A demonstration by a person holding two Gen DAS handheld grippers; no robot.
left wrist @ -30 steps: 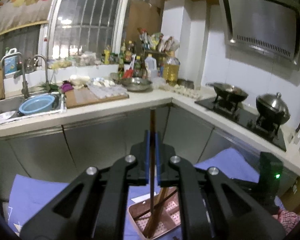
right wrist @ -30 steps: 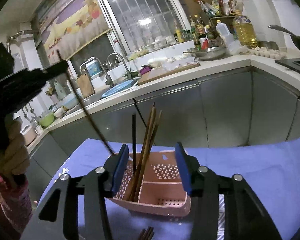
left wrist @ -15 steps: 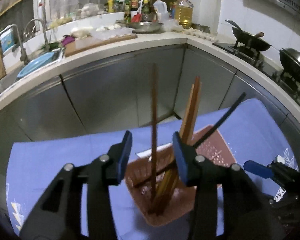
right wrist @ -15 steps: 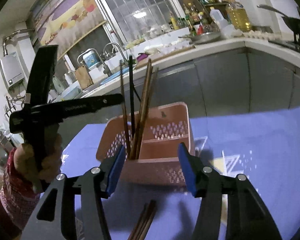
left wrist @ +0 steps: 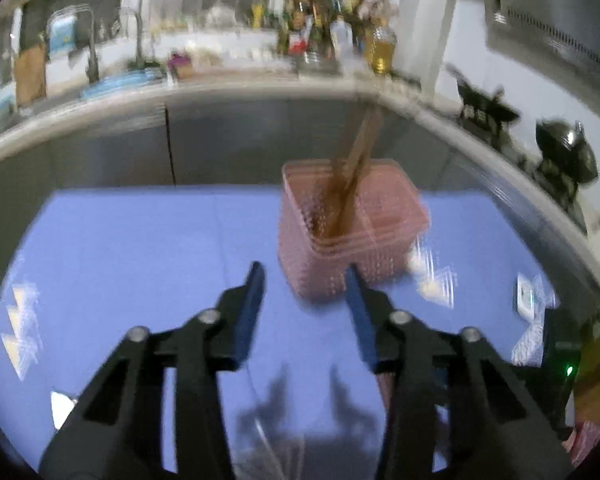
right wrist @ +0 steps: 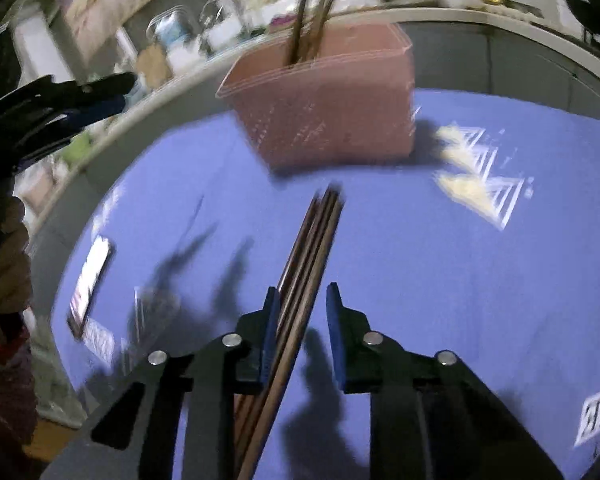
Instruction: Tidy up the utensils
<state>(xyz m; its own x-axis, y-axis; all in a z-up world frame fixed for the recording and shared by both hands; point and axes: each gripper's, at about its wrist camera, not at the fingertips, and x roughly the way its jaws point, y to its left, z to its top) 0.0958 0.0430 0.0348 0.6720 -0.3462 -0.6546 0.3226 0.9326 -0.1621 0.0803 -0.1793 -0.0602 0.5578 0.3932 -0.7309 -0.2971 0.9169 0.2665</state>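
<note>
Blue cloth (right wrist: 440, 280) covers the work surface in both views, with a grey-fronted kitchen counter (left wrist: 220, 92) curving behind it, blurred by motion.

Nearest in the right wrist view, the right gripper (right wrist: 299, 300) sits low in the frame, its jaws just having closed partway. A bundle of brown chopsticks (right wrist: 312, 248) lies on the cloth and runs between its fingers, close against the left-hand finger (right wrist: 271, 312); a clear gap stays on the other side, so nothing is clamped. Beyond the chopstick tips, in the upper middle, stands the pink basket (right wrist: 332, 112) with more chopsticks upright inside. At the far left edge a hand (right wrist: 8, 256) holds the other gripper.

In the left wrist view, the left gripper (left wrist: 304, 292) hangs over bare cloth, jaws just narrowed a little, apart and empty. The pink basket (left wrist: 340, 248) sits just beyond its right-hand finger (left wrist: 356, 304), standing chopsticks (left wrist: 352, 172) leaning in it.
</note>
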